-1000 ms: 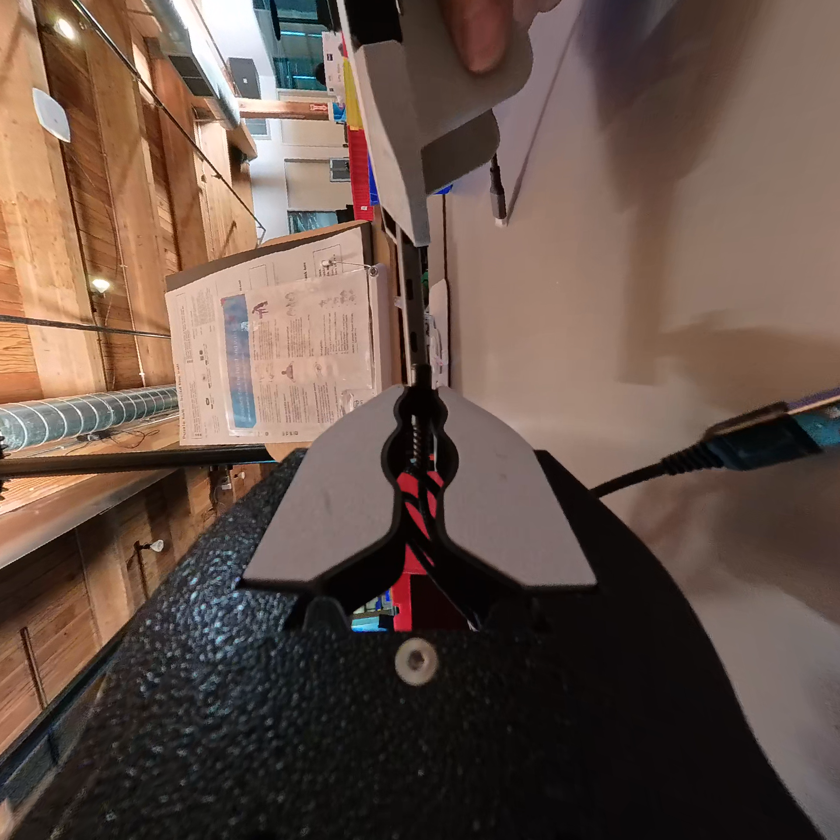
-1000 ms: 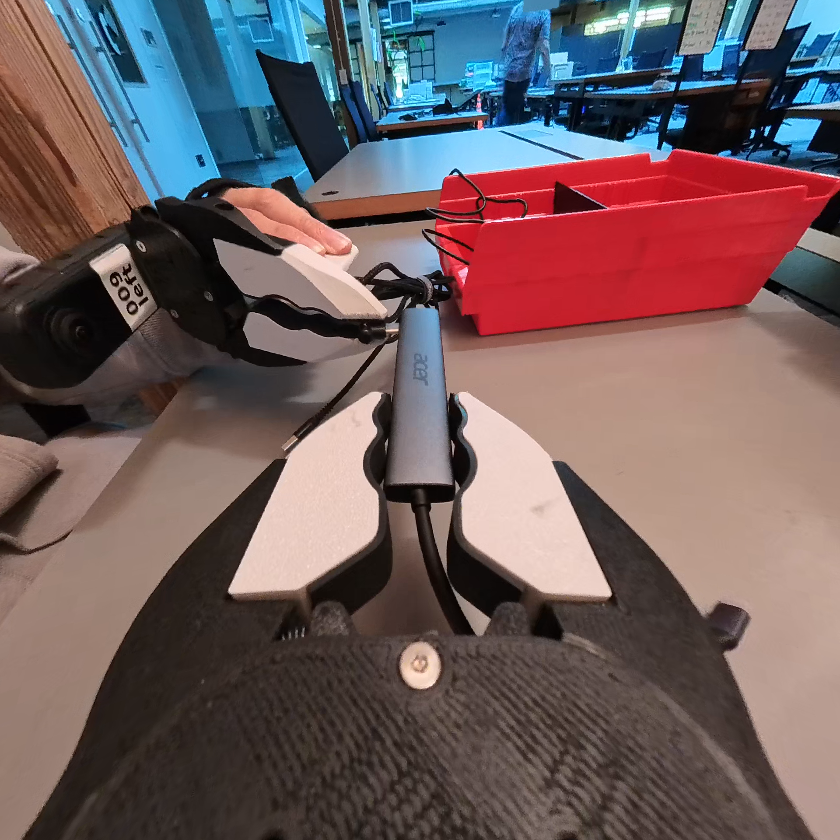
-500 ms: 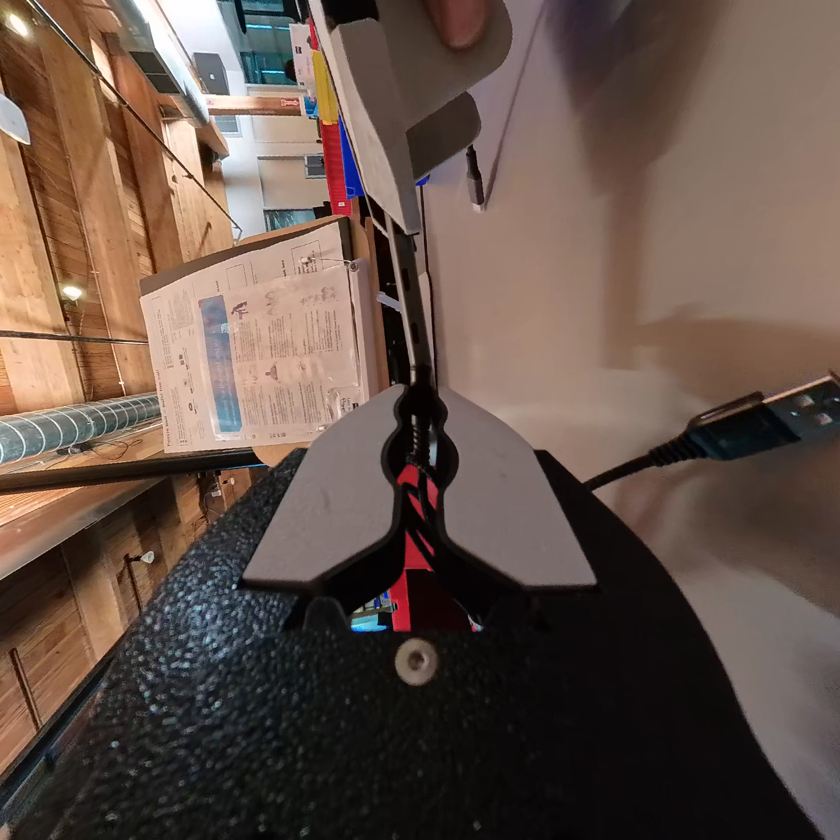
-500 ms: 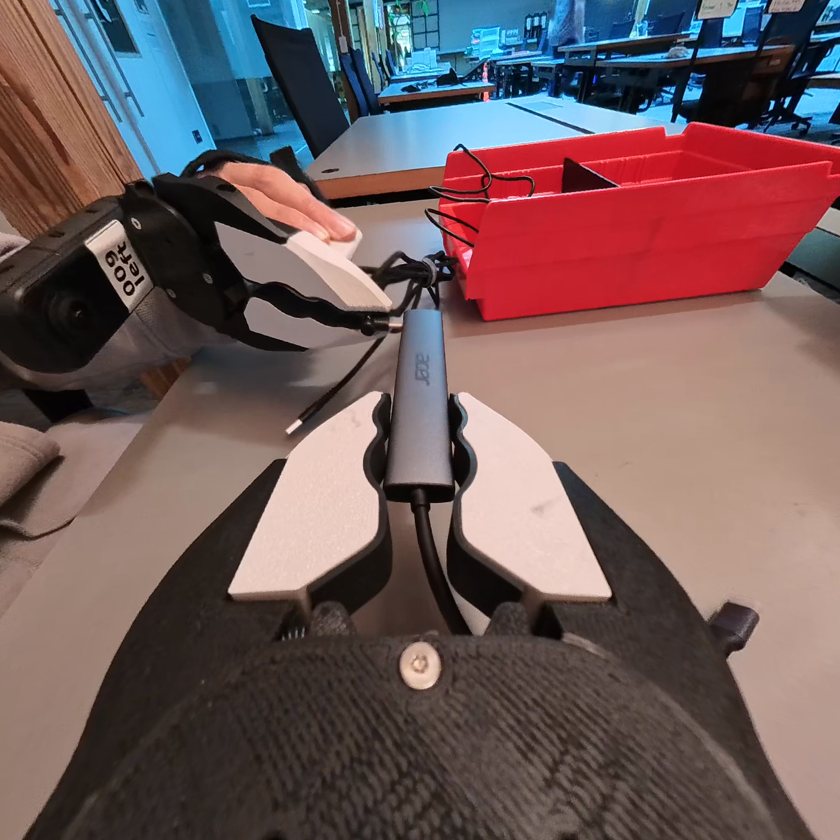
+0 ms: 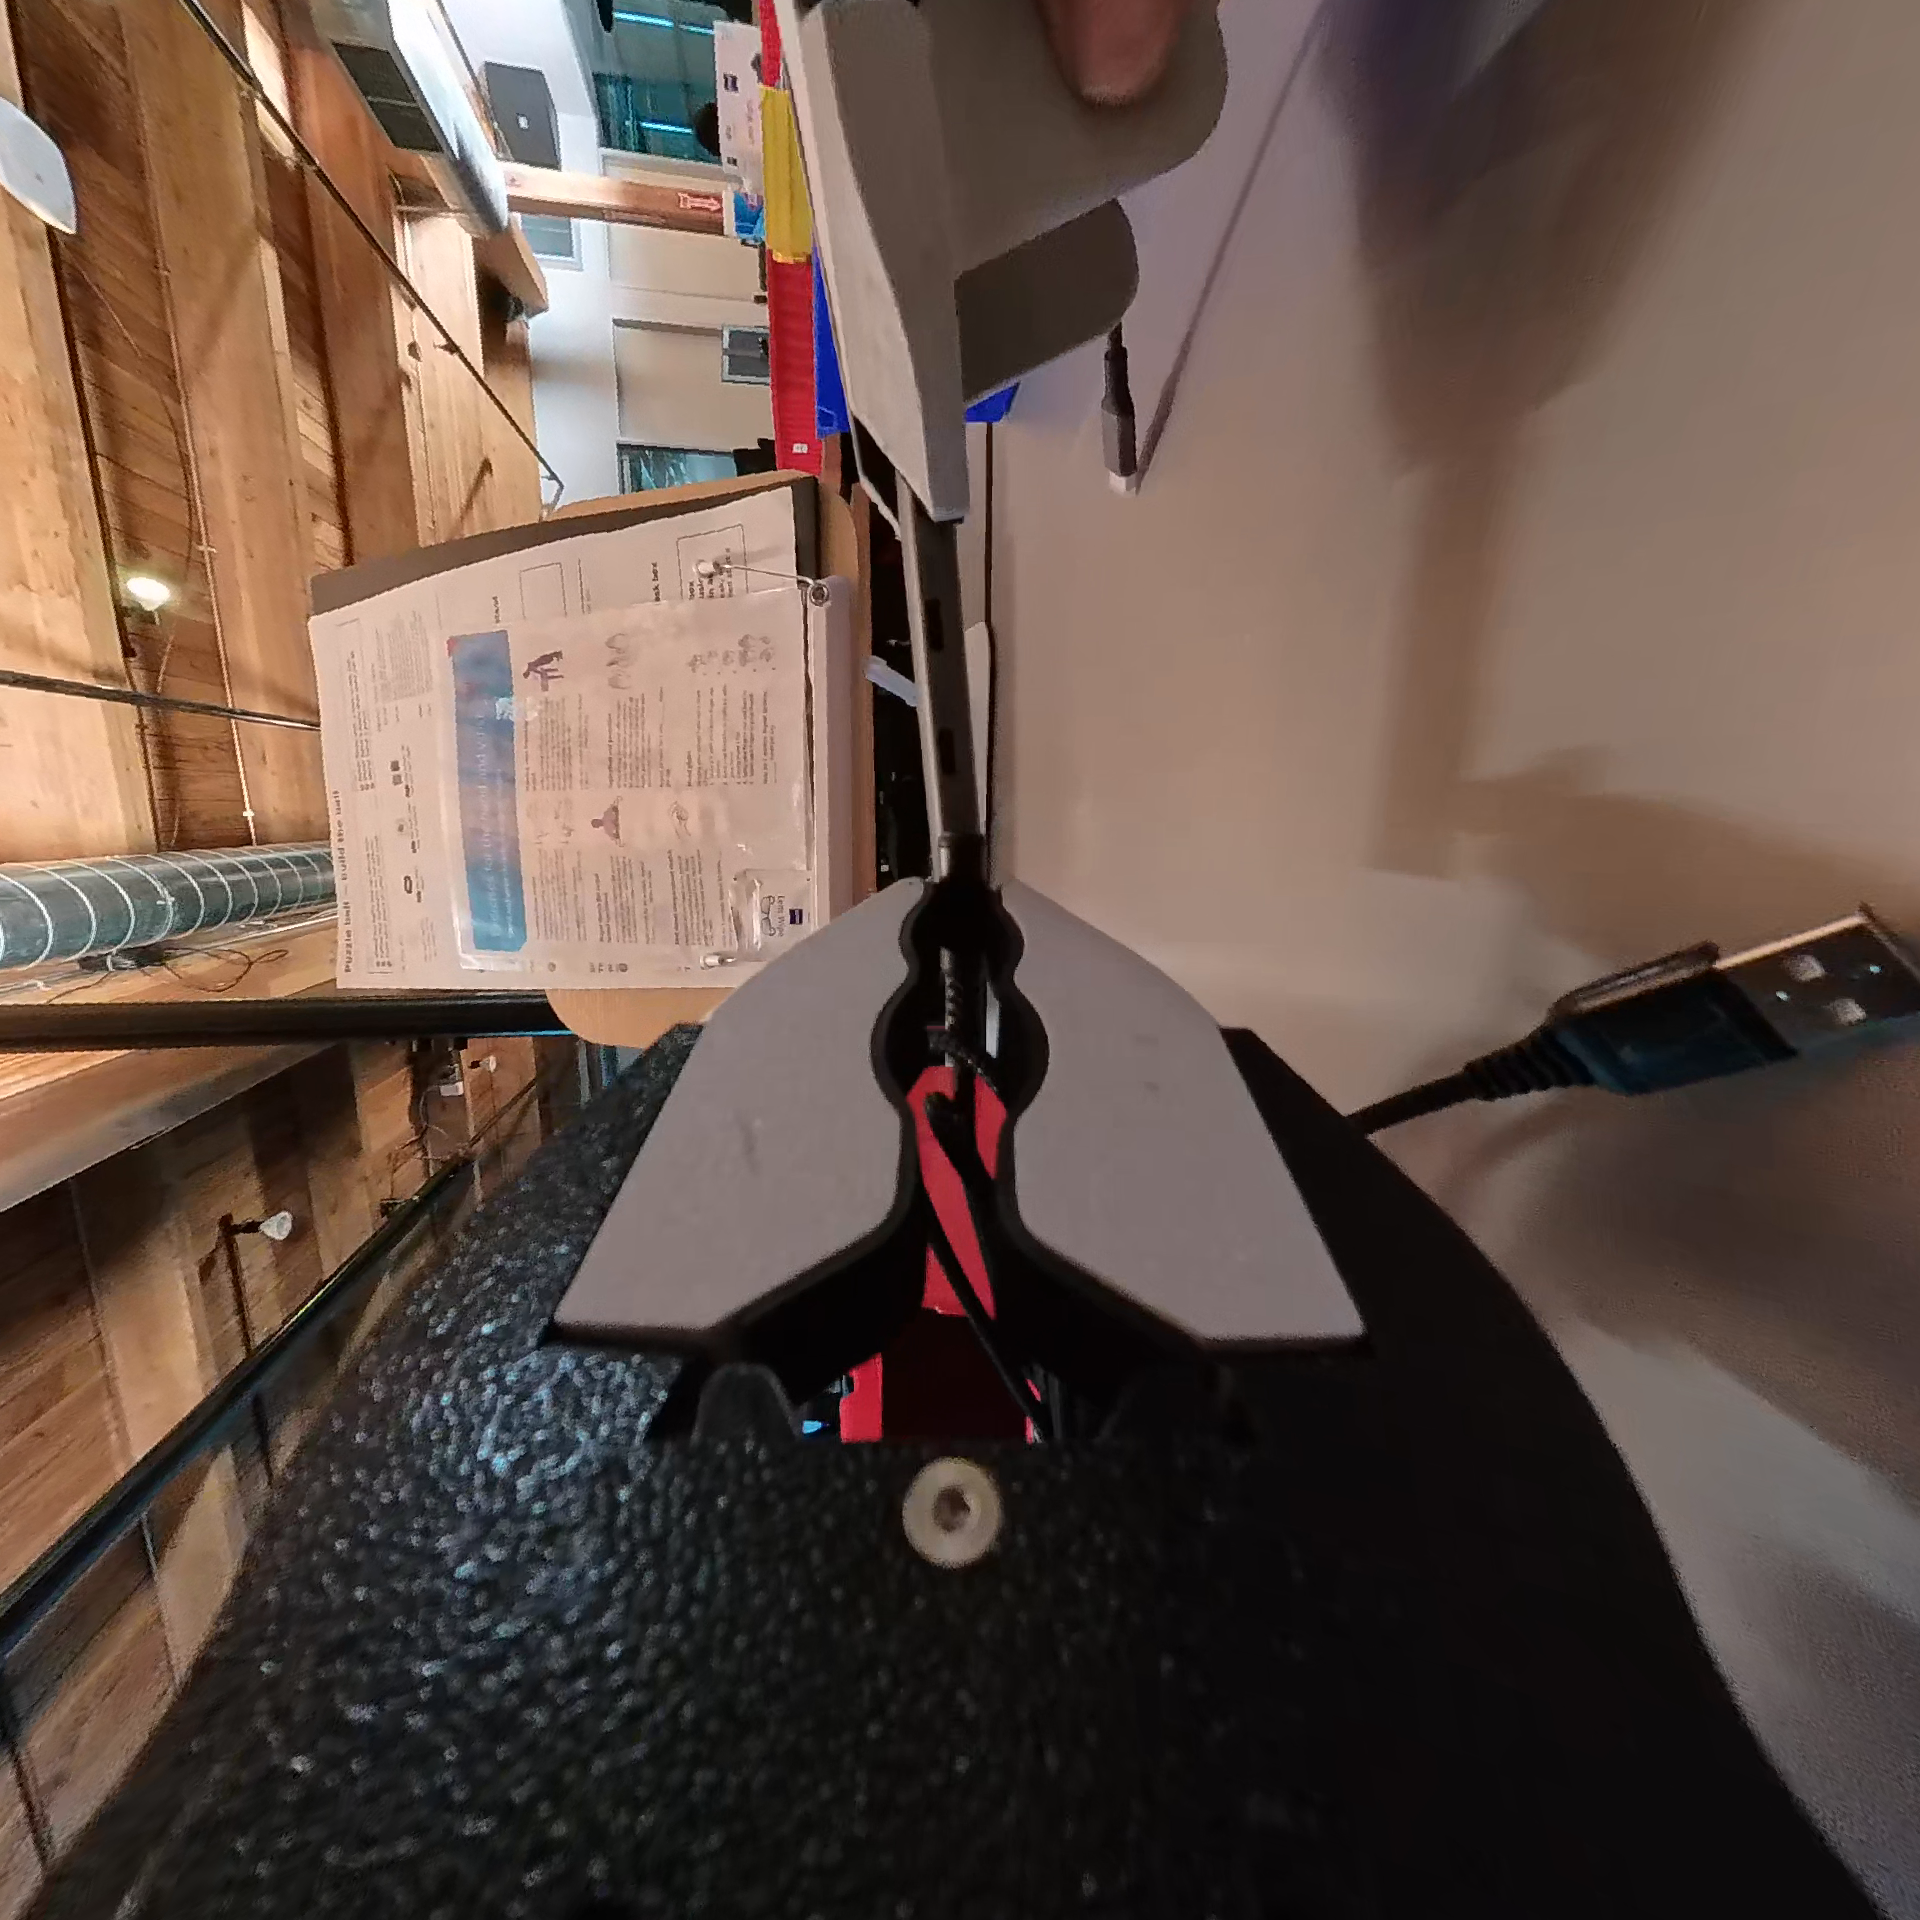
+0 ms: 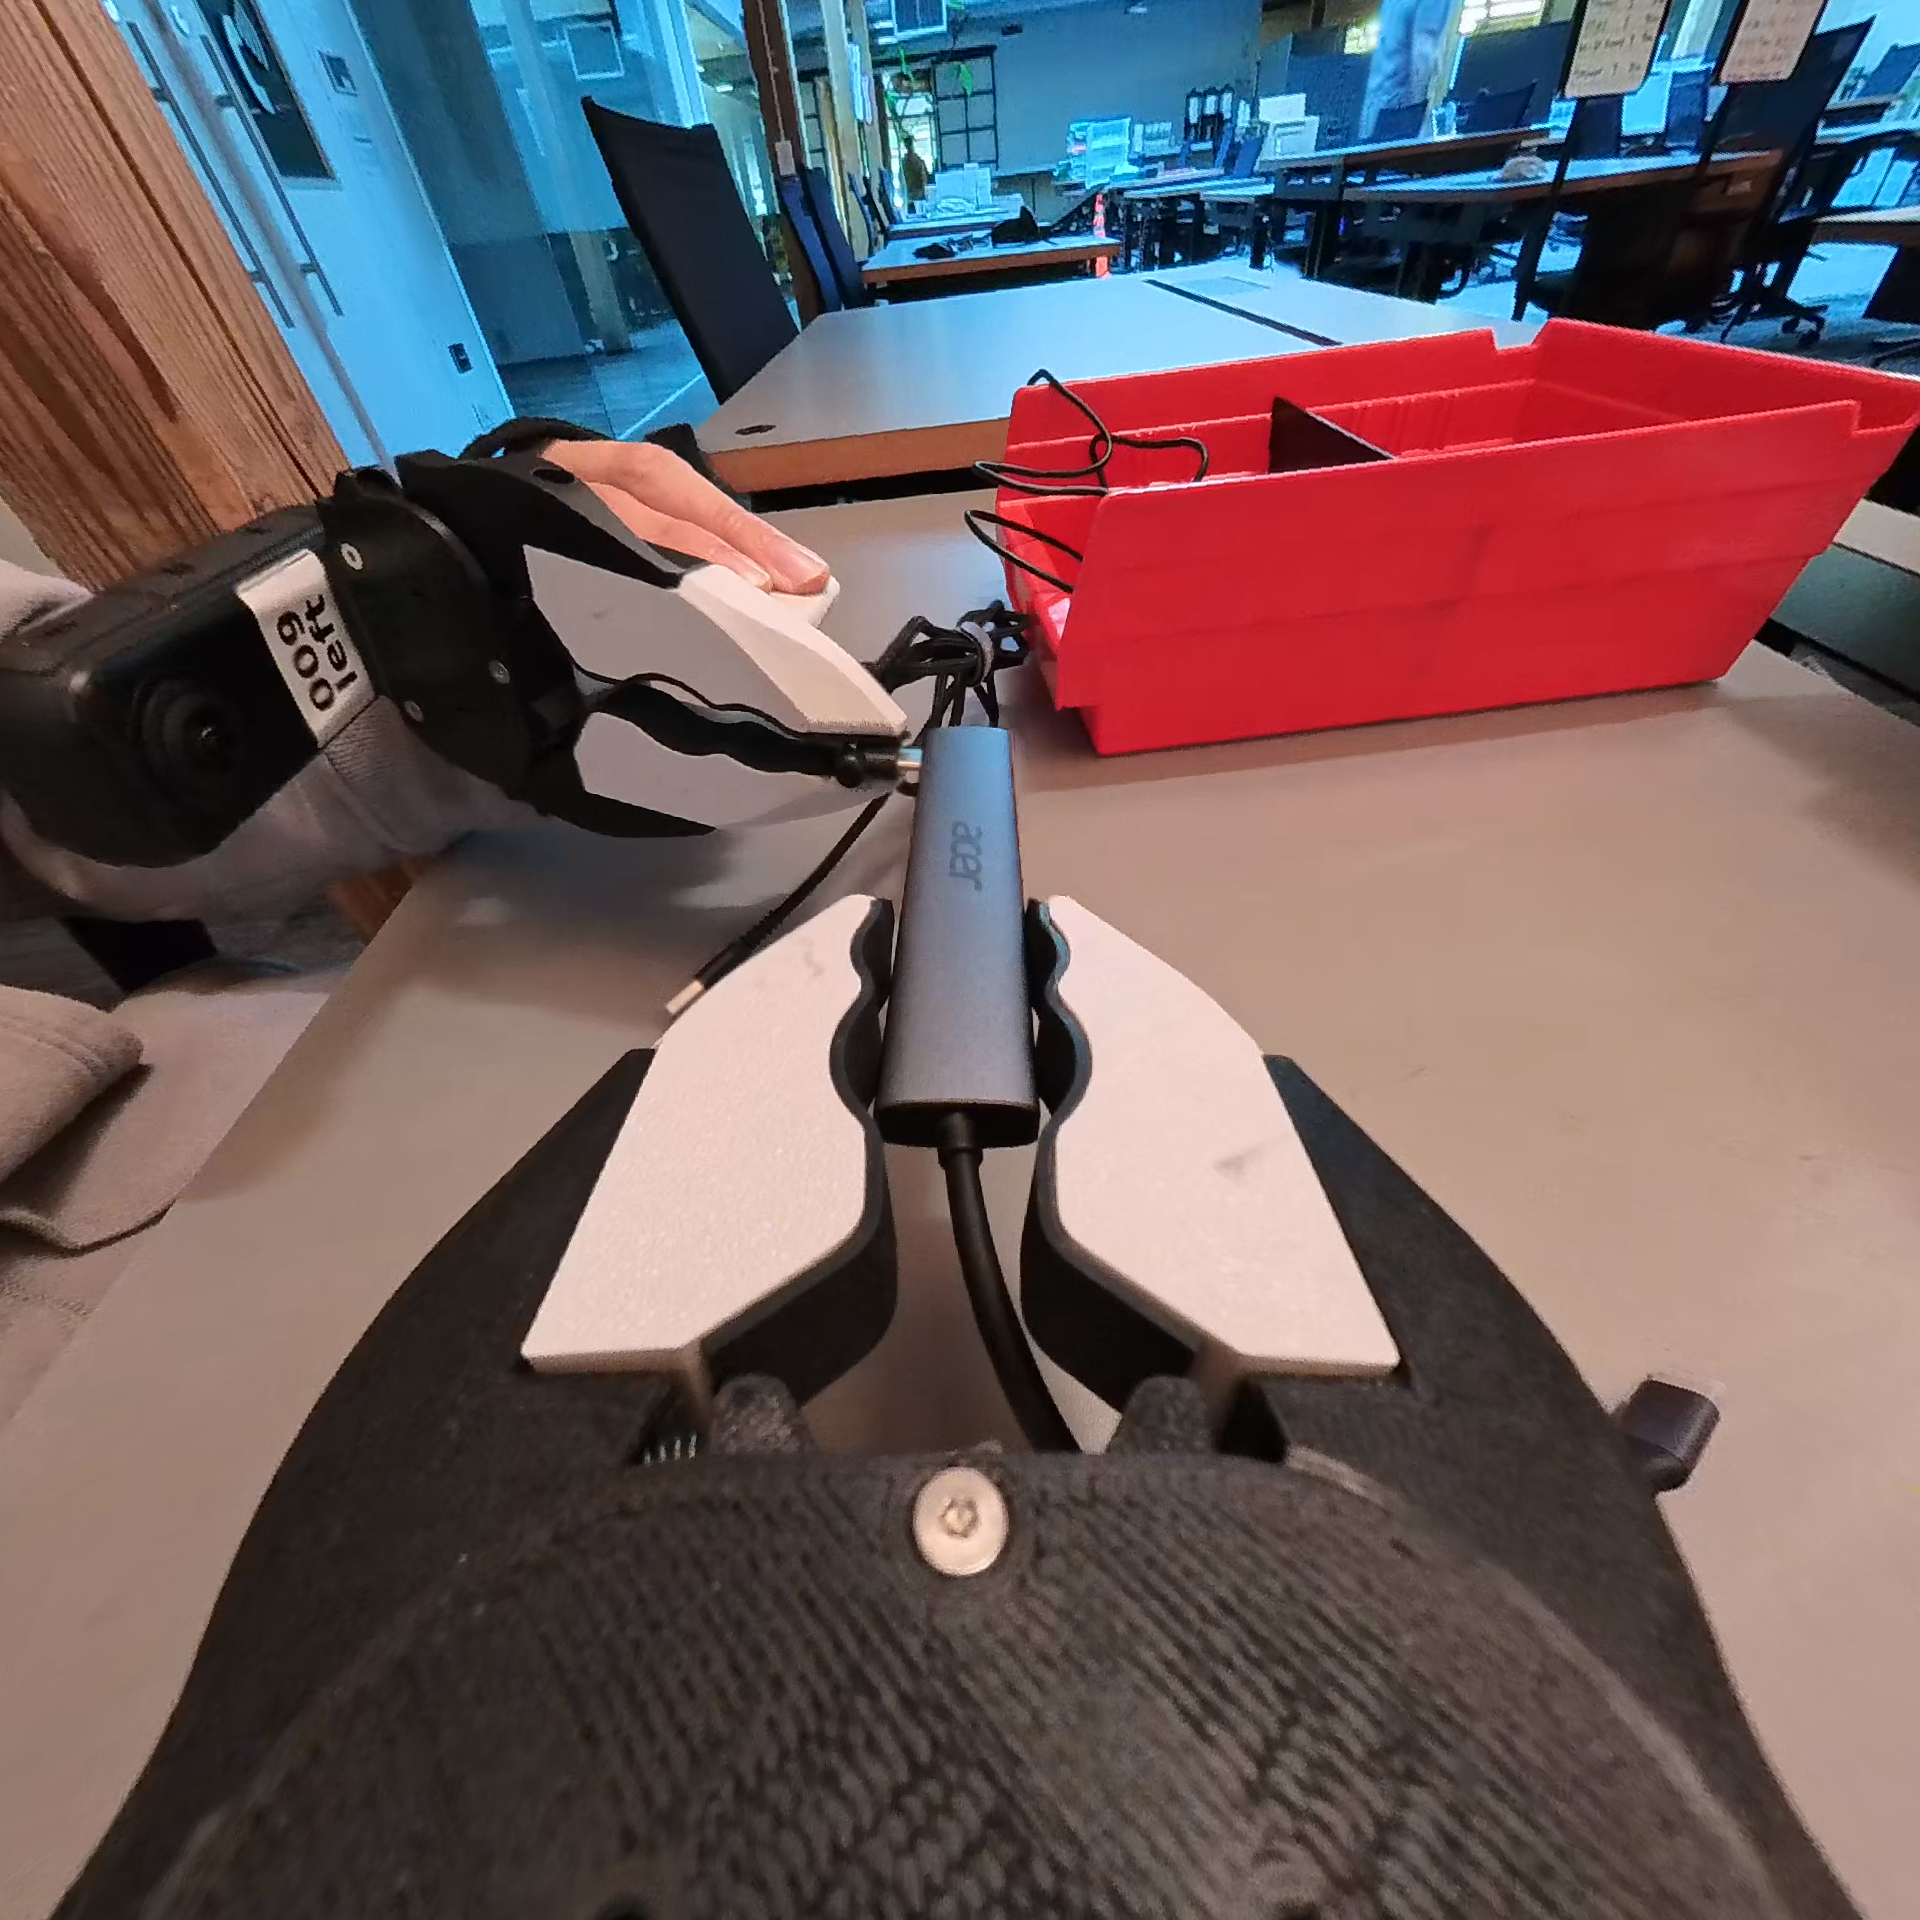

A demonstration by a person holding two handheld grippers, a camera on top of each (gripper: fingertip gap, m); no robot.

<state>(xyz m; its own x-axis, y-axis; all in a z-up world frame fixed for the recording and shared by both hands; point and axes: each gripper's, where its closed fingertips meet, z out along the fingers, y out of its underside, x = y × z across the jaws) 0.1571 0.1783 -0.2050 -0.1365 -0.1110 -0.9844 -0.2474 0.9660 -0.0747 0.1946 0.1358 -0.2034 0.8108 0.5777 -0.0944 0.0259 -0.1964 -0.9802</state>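
My right gripper is shut on a dark grey USB hub and holds it level, just above the grey table. The hub's black cord runs back between the fingers. My left gripper comes in from the left, shut on the plug of a black braided cable. The plug's metal tip is at the left side of the hub's far end. In the left wrist view my left gripper pinches the cable, with the hub edge-on just ahead. The right gripper's fingers are beyond it.
A red bin with a black divider stands at the back right, with black cables over its left end. A cable bundle lies beside it. A loose plug end rests on the table. A black USB plug hangs by my left gripper. The tips of one gripper are about 6 cm away from the tips of the other.
Both grippers keep their holds and the plug tip stays at the hub's far end. The loose black USB plug has swung further into the left wrist view.
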